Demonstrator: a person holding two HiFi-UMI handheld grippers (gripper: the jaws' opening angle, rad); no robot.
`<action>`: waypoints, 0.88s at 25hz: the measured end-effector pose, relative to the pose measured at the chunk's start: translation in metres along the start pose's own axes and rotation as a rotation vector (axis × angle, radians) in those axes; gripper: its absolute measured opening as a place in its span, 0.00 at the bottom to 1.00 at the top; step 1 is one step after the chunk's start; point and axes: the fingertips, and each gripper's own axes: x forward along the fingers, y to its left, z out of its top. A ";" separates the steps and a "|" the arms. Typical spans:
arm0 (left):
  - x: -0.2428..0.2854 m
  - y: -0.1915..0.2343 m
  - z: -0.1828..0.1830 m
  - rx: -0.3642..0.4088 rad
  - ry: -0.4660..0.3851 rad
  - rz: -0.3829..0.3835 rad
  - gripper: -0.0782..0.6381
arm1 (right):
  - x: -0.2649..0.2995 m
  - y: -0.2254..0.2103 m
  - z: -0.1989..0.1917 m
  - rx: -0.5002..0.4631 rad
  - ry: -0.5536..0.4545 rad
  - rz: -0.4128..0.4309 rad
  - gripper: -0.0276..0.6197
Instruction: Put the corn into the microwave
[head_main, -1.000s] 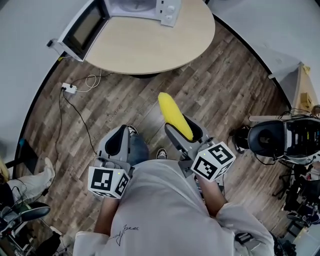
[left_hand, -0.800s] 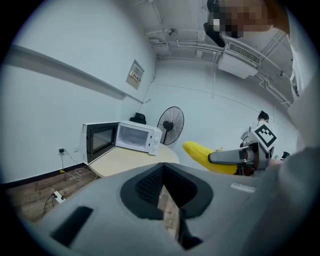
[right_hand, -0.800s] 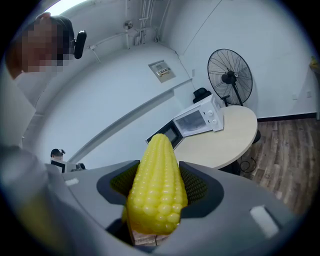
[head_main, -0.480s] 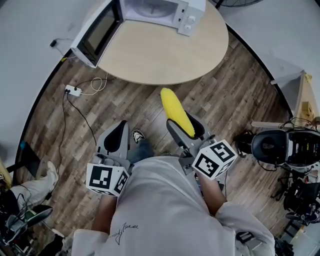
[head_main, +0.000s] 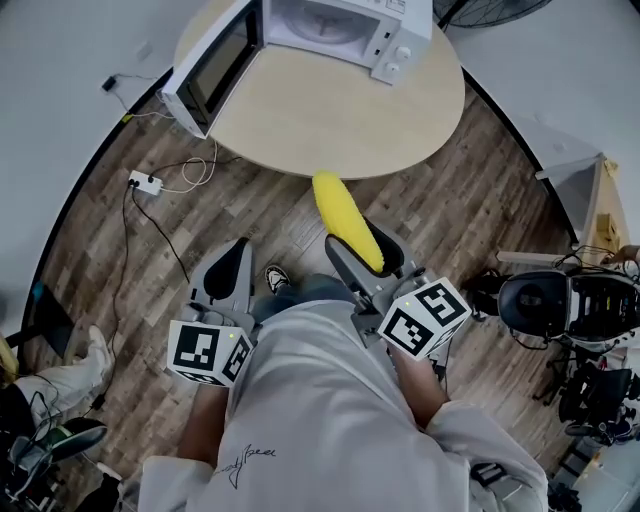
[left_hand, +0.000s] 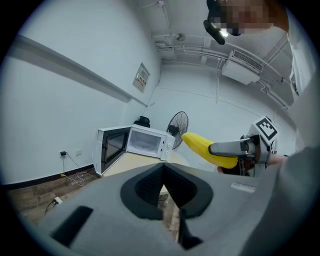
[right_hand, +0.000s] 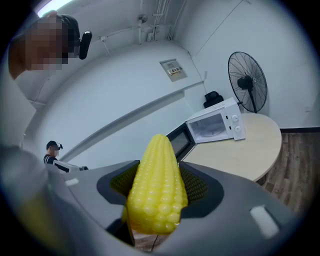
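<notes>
The yellow corn cob (head_main: 342, 215) sticks out forward from my right gripper (head_main: 362, 248), which is shut on its thick end. In the right gripper view the corn (right_hand: 157, 185) fills the gap between the dark pads and points toward the white microwave (right_hand: 215, 125). The microwave (head_main: 330, 25) stands on the far side of the round beige table (head_main: 330, 115) with its door (head_main: 215, 70) swung open to the left. The corn's tip is just short of the table's near edge. My left gripper (head_main: 232, 262) is beside it over the floor, jaws together and holding nothing.
A power strip with white cable (head_main: 140, 180) lies on the wood floor left of the table. A standing fan (right_hand: 247, 82) is behind the table. Black equipment (head_main: 560, 300) sits at the right. Another person's leg and shoe (head_main: 60, 365) are at the far left.
The table and microwave have drawn nearer in the head view as both grippers are carried toward them. The corn stays in the right gripper; its tip now nears the table edge.
</notes>
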 end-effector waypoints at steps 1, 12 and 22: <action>-0.001 0.002 0.000 -0.006 -0.003 0.001 0.09 | 0.002 0.002 0.000 0.004 0.000 0.005 0.44; -0.004 0.017 0.009 -0.025 -0.030 0.011 0.09 | 0.020 0.000 0.017 0.014 -0.037 0.006 0.44; 0.041 0.039 0.041 0.007 -0.037 -0.035 0.09 | 0.056 -0.027 0.056 -0.010 -0.088 -0.019 0.44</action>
